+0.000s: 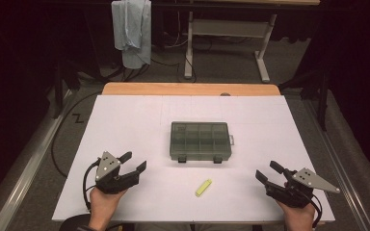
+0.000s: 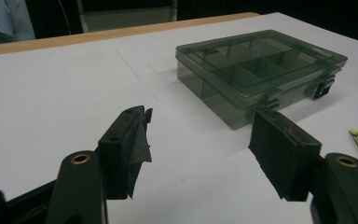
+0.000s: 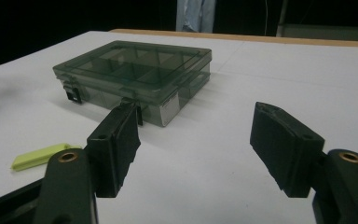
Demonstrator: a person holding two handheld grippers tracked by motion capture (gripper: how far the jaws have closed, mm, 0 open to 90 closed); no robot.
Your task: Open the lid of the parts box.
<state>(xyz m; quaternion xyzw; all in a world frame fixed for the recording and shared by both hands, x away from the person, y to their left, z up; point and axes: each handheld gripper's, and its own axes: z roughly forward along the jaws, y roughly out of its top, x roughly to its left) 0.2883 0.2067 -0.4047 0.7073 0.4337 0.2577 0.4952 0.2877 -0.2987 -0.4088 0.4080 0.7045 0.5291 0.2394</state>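
Smoky translucent compartment box [image 1: 201, 141] sitting lid-closed mid-surface; yellow-green strip [image 1: 203, 187] lying nearer person. White surface [image 1: 125, 125] filling tabletop, dark room behind. Left gripper [image 1: 134, 161] and right gripper [image 1: 266, 171] both gaping, holding nothing.

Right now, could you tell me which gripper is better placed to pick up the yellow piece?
Probably the right gripper: it is open, and the yellow piece lies slightly nearer it than the left gripper, also open. The box blocks neither.

Translucent glossy smoked-plastic compartment box [image 1: 201, 141]; matt white tabletop [image 1: 125, 125], wood edge [image 1: 190, 89]; matt black gripper pads [image 2: 130, 144].
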